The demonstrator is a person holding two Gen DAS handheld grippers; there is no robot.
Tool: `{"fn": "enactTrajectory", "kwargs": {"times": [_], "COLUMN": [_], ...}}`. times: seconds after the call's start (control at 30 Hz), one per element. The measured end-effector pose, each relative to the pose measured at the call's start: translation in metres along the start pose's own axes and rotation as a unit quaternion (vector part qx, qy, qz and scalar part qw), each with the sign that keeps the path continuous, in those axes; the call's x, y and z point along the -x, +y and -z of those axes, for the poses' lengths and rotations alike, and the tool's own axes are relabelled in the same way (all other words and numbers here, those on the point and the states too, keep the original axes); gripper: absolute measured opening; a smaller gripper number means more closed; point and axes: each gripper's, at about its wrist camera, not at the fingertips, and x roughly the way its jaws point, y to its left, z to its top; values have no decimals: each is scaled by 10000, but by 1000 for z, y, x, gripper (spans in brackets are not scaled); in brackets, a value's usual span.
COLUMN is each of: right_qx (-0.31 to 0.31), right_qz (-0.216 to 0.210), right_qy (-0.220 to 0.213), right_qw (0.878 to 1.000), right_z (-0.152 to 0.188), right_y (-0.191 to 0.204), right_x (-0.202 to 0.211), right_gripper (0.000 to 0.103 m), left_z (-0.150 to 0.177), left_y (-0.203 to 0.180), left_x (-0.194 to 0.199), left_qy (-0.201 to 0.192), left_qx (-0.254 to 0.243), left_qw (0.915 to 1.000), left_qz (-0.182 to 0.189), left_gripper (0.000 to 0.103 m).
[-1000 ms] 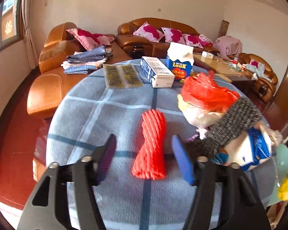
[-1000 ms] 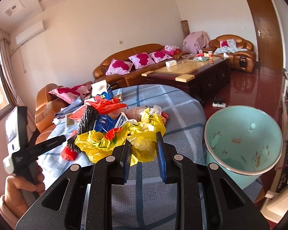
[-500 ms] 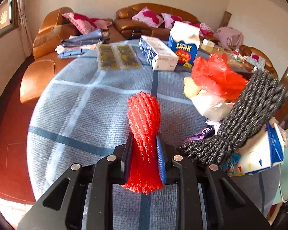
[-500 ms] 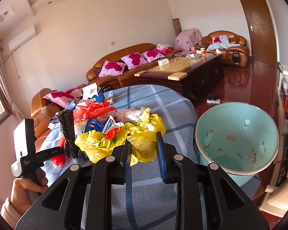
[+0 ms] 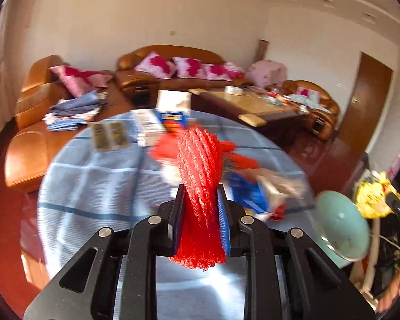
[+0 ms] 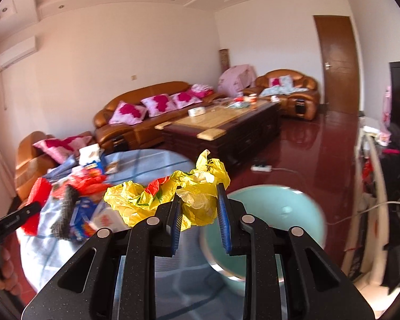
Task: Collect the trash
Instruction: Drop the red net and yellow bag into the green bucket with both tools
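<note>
We held a gripper in each hand over the round table [image 5: 74,186] with its blue checked cloth. The left gripper [image 5: 200,213] had its blue pads pressed tight on a red foam net [image 5: 200,176], which stood up between them, its top fanning out above the fingertips and its lower end hanging behind them, clear of the cloth. Past it on the table lay a blurred heap of rubbish [image 5: 253,189]: red plastic, a blue and white packet, some pale wrapping. Farther back stood a white and blue carton [image 5: 173,106], a flat white box [image 5: 148,128] and two dark sachets [image 5: 109,134].

The right gripper [image 6: 200,213] had its fingers narrowly apart and pinched on a crumpled yellow plastic bag [image 6: 173,197], which bulged up and trailed off to the left above the table. Just beyond and to the right of it stood the pale green bin [image 6: 280,213], its mouth open beside the table's edge. In the left wrist view the same bin [image 5: 341,226] showed at the right, with the yellow bag [image 5: 373,200] above its far rim. At the left edge of the right wrist view we saw the hand [image 6: 5,272] gripping the other tool.
</note>
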Motion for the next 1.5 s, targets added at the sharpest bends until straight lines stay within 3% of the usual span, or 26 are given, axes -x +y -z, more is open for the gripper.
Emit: {"fn": "enactTrajectory", "kwargs": {"times": [0.3, 0.53, 0.73, 0.83, 0.87, 0.9, 0.97, 1.2, 1.3, 1.5], "right_qx": [-346, -631, -892, -1120, -1173, -1202, -1283, -1527, -1456, -1337], "right_qz": [834, 967, 706, 613, 619, 631, 653, 675, 594, 435], "right_qy": [153, 623, 945, 1026, 1007, 982, 853, 430, 346, 302], "right_qw": [9958, 9914, 9890, 9865, 9860, 9859, 9859, 9850, 9870, 9896], "right_z": [5, 23, 37, 40, 40, 39, 34, 20, 16, 11], "right_y": [-82, -115, -134, -142, -145, -146, -149, -151, -143, -122], "right_x": [-4, -35, -50, -53, -53, -51, -45, -23, -17, -12], "right_gripper": [25, 27, 36, 40, 40, 40, 40, 41, 44, 49], "left_z": [17, 34, 48, 52, 54, 55, 57, 50, 49, 47], "left_y": [-120, -198, -234, -240, -241, -241, -239, -224, -212, -180], "left_x": [-25, -57, -85, -94, -97, -99, -98, -83, -71, -52], "left_qy": [597, 890, 1131, 1196, 1197, 1214, 1168, 971, 790, 600], "left_qx": [-616, -1060, -1253, -1313, -1324, -1315, -1208, -1171, -1261, -1411], "left_qw": [9892, 9798, 9748, 9729, 9729, 9730, 9757, 9800, 9836, 9862], "left_qz": [1190, 1441, 1458, 1478, 1469, 1460, 1405, 1283, 1019, 625], "left_gripper": [23, 23, 23, 25, 33, 53, 76, 85, 90, 91]}}
